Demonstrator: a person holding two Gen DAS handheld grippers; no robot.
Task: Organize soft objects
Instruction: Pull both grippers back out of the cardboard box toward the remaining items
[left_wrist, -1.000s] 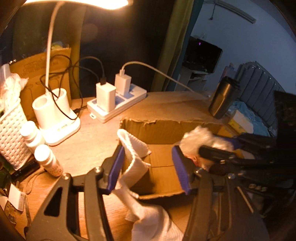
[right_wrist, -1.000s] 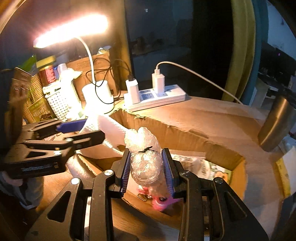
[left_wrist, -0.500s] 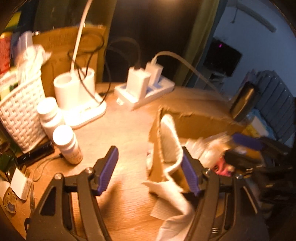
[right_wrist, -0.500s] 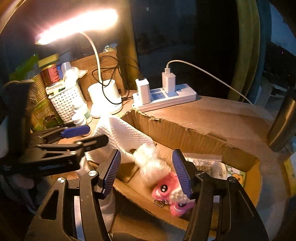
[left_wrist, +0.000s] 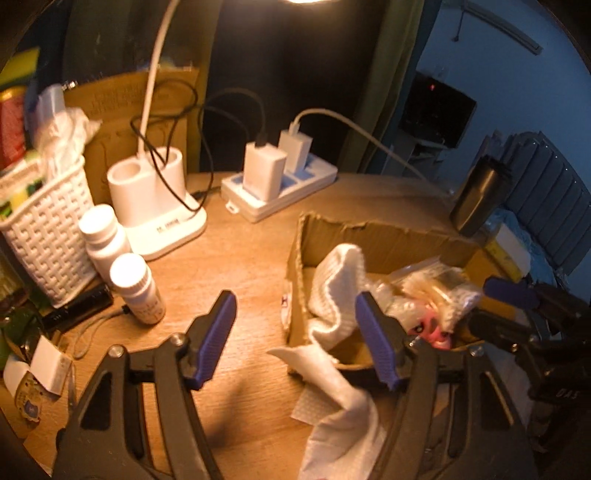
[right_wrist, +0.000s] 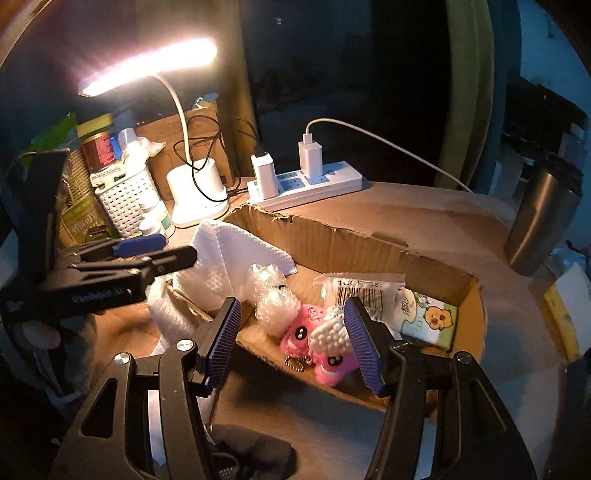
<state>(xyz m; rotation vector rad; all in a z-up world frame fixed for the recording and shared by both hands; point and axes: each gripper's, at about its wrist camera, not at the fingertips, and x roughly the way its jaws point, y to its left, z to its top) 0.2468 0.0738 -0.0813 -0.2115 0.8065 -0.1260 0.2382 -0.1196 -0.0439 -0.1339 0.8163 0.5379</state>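
Note:
An open cardboard box (right_wrist: 369, 247) (left_wrist: 373, 236) holds a bubble-wrap bundle (right_wrist: 275, 306), two pink plush toys (right_wrist: 299, 334) (left_wrist: 430, 326), a pack of cotton swabs (right_wrist: 364, 291) and a tissue pack (right_wrist: 432, 319). A white cloth (left_wrist: 332, 291) (right_wrist: 229, 254) hangs over the box's left wall and trails onto the desk. My left gripper (left_wrist: 295, 339) (right_wrist: 162, 253) stands open just left of the box with nothing between its pads; the cloth lies beside its right finger. Over the box's near wall my right gripper (right_wrist: 291, 345) (left_wrist: 496, 310) is open, above the plush toys.
Left of the box stand two white bottles (left_wrist: 133, 288), a white woven basket (left_wrist: 44, 229) and a lamp base (left_wrist: 155, 199) with cables. A power strip (left_wrist: 280, 192) with chargers lies behind the box. A dark tumbler (right_wrist: 539, 225) stands at the right.
My right gripper opened and dropped the bubble-wrap bundle into the box. The left gripper let go of the white cloth, which now hangs over the box wall, and shifted left.

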